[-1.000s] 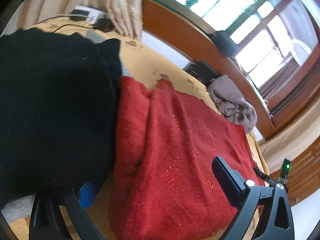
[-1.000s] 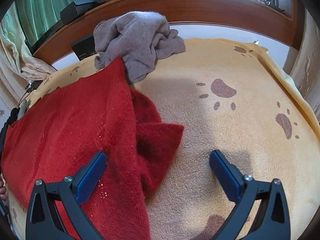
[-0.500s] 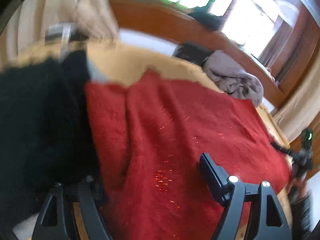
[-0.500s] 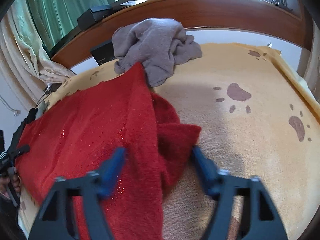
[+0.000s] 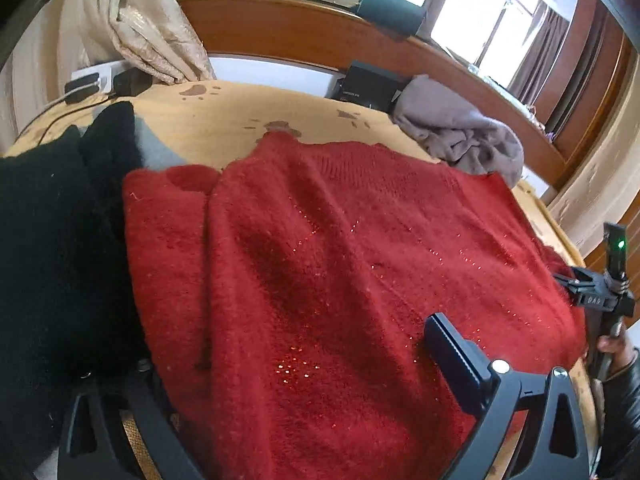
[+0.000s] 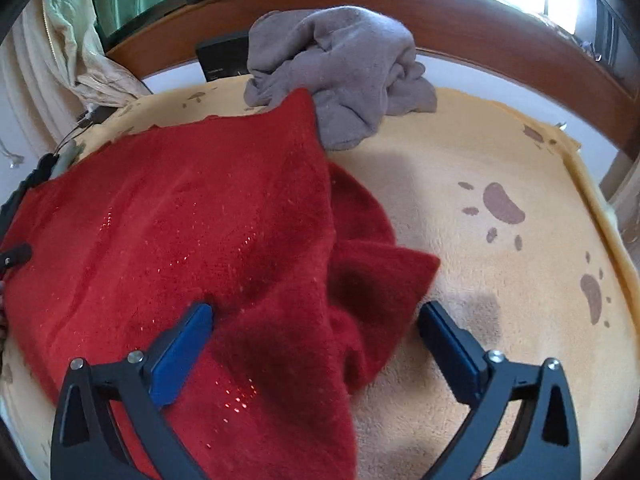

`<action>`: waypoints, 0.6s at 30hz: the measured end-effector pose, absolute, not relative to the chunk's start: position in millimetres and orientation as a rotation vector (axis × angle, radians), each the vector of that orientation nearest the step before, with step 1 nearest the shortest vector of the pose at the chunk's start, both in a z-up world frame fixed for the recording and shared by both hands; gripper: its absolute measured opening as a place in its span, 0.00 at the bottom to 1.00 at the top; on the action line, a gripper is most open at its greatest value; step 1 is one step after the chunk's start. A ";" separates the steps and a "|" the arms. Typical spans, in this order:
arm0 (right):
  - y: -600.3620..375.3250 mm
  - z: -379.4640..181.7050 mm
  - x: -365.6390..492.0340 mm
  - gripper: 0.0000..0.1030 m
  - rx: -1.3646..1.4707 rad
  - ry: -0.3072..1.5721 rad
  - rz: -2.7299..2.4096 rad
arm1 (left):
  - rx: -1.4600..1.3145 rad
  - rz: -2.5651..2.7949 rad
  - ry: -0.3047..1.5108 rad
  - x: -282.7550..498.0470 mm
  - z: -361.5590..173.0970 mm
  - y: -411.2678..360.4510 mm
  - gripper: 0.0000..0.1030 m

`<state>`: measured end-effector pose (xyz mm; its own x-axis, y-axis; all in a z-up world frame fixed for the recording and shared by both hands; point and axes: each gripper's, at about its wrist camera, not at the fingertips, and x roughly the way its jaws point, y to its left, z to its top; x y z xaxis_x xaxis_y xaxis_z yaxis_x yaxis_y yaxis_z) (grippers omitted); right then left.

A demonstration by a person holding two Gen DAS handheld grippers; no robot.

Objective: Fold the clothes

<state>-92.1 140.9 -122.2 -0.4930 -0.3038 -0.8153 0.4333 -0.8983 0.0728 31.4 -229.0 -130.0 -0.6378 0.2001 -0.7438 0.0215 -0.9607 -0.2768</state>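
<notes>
Red sweater (image 6: 192,216) lies spread on the paw-print blanket (image 6: 500,152), filling centre-left of the right wrist frame; long axis runs lower left to upper right. Right gripper (image 6: 316,340) jaws are opening, wide, straddling the bunched red sleeve (image 6: 372,280) at lower centre, pads not pressing it. Left gripper (image 5: 288,364) jaws also opening, over the sweater's opposite edge beside the black garment (image 5: 52,240). Right looks nearer the loose sleeve.

sweater (image 5: 340,264) on blanket (image 6: 500,152) | crumpled garment (image 6: 340,68) behind it, touching | dark garment (image 5: 52,248) left, touching
</notes>
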 end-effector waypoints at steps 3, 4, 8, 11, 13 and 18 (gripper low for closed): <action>142.7 -123.1 -91.8 1.00 1.260 0.176 -2.399 | -1.307 2.737 -0.362 30.1 -131.0 -226.9 0.99; 143.3 -123.2 -91.7 1.00 1.257 0.173 -2.402 | -1.312 2.739 -0.352 29.6 -131.3 -226.4 0.99; 146.5 -124.0 -93.4 1.00 1.230 0.152 -2.405 | -1.327 2.747 -0.323 28.7 -132.2 -223.9 0.99; 143.5 -124.1 -95.5 1.00 1.234 0.164 -2.404 | -1.344 2.754 -0.296 27.0 -133.0 -221.4 0.99; 143.1 -123.8 -96.0 1.00 1.239 0.178 -2.393 | -1.359 2.764 -0.271 26.2 -133.6 -218.6 0.99; 144.2 -122.9 -91.0 1.00 1.241 0.186 -2.414 | -1.374 2.803 -0.279 27.5 -134.3 -216.6 0.99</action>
<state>-91.0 144.2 -122.9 -0.5147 -0.3034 -0.8019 0.4226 -0.9036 0.0706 27.5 -216.6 -134.3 -0.6155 0.0852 -0.7836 0.0712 -0.9841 -0.1629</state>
